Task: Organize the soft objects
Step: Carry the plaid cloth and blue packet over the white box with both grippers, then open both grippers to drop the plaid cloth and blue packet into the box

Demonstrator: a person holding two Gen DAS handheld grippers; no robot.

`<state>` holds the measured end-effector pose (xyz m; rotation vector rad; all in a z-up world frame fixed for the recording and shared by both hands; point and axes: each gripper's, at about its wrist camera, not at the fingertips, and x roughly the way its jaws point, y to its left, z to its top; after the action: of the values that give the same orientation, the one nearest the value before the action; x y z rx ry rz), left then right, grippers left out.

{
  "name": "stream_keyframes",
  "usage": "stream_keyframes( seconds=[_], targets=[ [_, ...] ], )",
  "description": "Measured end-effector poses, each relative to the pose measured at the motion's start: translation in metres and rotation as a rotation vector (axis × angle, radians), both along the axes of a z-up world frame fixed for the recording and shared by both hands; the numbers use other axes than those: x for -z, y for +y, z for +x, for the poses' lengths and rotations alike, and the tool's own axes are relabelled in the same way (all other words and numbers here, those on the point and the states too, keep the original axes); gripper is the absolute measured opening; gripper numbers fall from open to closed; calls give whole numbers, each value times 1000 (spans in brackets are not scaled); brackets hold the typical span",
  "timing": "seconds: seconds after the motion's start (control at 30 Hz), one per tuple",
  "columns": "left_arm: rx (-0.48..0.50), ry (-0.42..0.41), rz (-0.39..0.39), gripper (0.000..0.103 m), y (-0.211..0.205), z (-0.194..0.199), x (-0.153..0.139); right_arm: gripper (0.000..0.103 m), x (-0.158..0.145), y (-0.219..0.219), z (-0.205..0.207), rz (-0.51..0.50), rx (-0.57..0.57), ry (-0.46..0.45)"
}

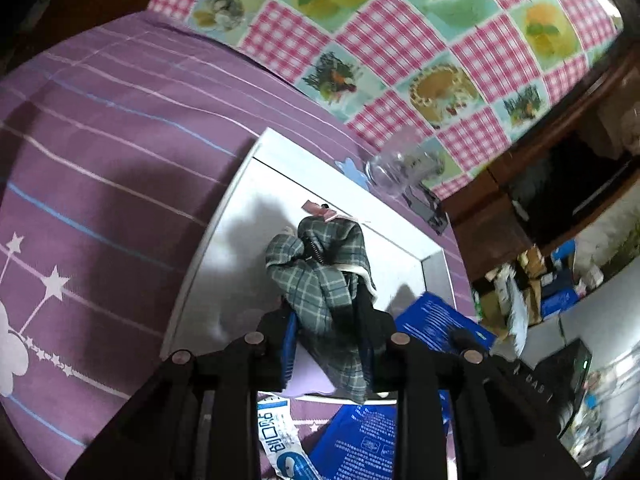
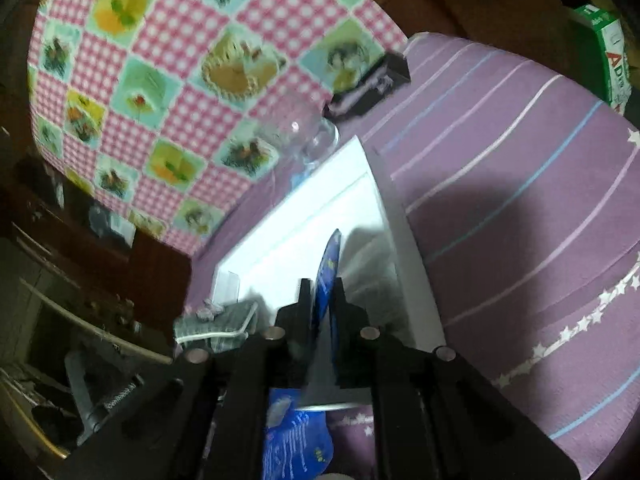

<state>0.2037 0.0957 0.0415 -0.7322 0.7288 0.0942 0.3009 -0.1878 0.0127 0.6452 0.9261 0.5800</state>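
Two grippers work over a white tray that lies on a purple striped bedspread. Starting at the left, through the left wrist camera we see the bedspread with its white stars, then the tray's shallow white floor. In the middle, the left gripper has a green plaid cloth bunched between its blue pads; the jaws stand narrow with the cloth pressed between them, so we read it as gripped. The cloth rises in a crumpled heap over the tray floor, and a small pink tag shows at its top. Just right of it, a blue packet lies at the tray's near corner. Further back, a clear glass jar lies on its side by the tray's far rim, against a pink checked cloth.

Through the right wrist camera we see the plaid cloth low at the left, then the right gripper, its jaws nearly closed with the blue packet standing edge-on between them over the tray. We cannot tell whether the pads press it.
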Motion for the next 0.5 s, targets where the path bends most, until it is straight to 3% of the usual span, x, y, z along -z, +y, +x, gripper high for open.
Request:
stream_keyframes(
  seconds=[0.03,0.07,0.1,0.17,0.27,0.37,0.5],
  targets=[
    [8,1,12,38,-2,0,-1,20,-1,3,0,-16,-18,5],
    [18,2,24,50,-4,0,-2,30,-3,5,-2,-29,-43,-3],
    [30,0,37,56,-7,0,-3,47,-8,10,-4,-46,-82,-12],
    [57,0,48,81,-13,2,-5,67,-14,15,-7,-50,-128,-7],
    [122,-22,36,81,-20,1,-11,69,-25,19,-13,-16,-164,-1],
    [88,-17,110,81,-23,-2,-19,70,-27,20,-15,-61,-162,46],
    [19,14,175,81,-16,-4,-24,70,-25,10,-12,75,-185,104]
  ],
)
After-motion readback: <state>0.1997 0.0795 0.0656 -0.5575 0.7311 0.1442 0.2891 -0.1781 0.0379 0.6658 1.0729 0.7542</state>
